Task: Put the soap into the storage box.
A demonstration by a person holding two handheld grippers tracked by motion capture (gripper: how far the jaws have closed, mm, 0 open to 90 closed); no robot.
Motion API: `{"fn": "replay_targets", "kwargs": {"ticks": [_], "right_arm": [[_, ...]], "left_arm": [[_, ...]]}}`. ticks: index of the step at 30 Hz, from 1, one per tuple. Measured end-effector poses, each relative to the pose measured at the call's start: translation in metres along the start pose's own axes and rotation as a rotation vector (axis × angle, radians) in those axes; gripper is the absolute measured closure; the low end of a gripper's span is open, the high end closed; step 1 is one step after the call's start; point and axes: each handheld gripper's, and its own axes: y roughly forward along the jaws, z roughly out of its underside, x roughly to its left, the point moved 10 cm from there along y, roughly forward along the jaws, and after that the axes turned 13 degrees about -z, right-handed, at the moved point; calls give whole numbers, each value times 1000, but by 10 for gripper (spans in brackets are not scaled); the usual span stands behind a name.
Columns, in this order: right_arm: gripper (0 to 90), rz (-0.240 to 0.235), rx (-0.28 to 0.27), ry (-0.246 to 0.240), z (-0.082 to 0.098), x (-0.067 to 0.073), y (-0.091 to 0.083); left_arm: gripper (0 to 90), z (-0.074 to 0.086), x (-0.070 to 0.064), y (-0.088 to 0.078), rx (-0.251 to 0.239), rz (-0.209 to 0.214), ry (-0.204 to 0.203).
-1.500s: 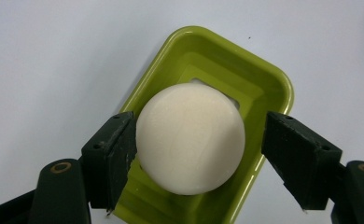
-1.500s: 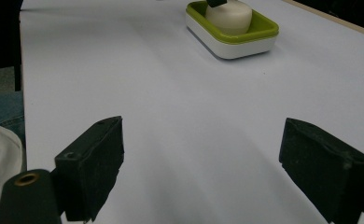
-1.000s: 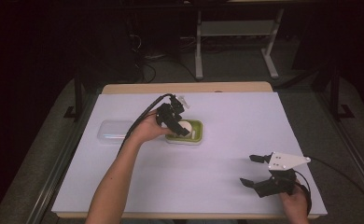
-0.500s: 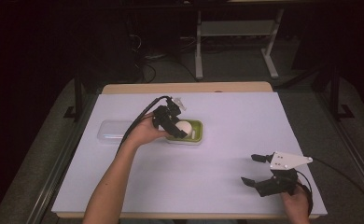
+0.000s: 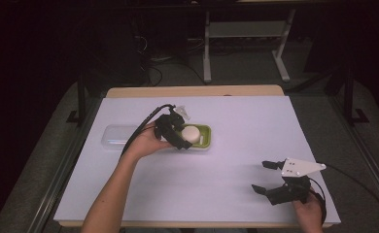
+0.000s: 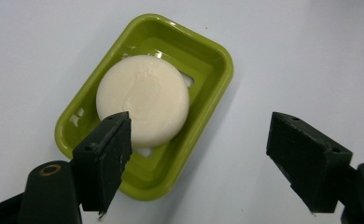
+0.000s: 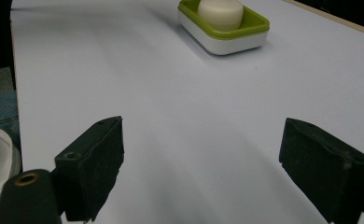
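Observation:
A round cream soap bar (image 6: 143,100) lies in a lime-green soap dish (image 6: 217,60) with a white base, left of the table's middle (image 5: 204,141). My left gripper (image 6: 201,140) hovers open just above the dish's near end, one jaw over the soap's edge and the other over bare table. In the high view the left gripper (image 5: 180,132) sits at the dish's left side, beside the soap bar (image 5: 190,132). My right gripper (image 5: 260,176) rests open near the front right edge, holding nothing. From the right gripper view (image 7: 201,140) the soap dish (image 7: 231,39) and soap bar (image 7: 220,11) lie far ahead.
A clear plastic lid (image 5: 115,136) lies on the white tabletop (image 5: 255,121) just left of the left hand. A wooden strip (image 5: 192,91) runs along the table's far edge. Dark floor and a metal stand (image 5: 246,34) lie beyond.
The left gripper has drawn back a little toward the near left, off the top of the soap. Soap and dish stay put. The right gripper has barely shifted.

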Motion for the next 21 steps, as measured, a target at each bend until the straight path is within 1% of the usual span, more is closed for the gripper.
{"fn": "replay_targets", "kwargs": {"ticks": [3,6,7,9,10,12,14,16,19,20,21], "right_arm": [[130,-1,5,-2,-1,1,1],[131,-3,16,-10,-1,2,3],[131,-3,15,-11,-1,2,3],[131,-3,18,-13,-1,2,3],[131,-1,19,-15,-1,2,2],[131,0,19,-14,-1,2,2],[131,-4,21,-12,-1,3,3],[131,-3,24,-14,-1,2,4],[131,-5,30,-13,0,3,5],[131,-5,31,-13,0,3,5],[131,-5,31,-15,0,3,5]], "left_arm": [[213,6,-1,-4,-11,-3,-11],[208,11,-1,-7,-5,-4,-16],[211,13,-3,-8,-11,2,-31],[214,19,-3,-10,2,5,-22],[212,20,-5,-11,-1,4,-28],[208,23,-6,-12,-7,-1,-28],[199,24,-8,-13,-17,-2,-42],[197,29,-8,-14,-10,-2,-33],[192,34,-9,-17,-18,-6,-34],[190,35,-9,-17,-15,-5,-29],[189,36,-10,-18,-17,-6,-34]]}}
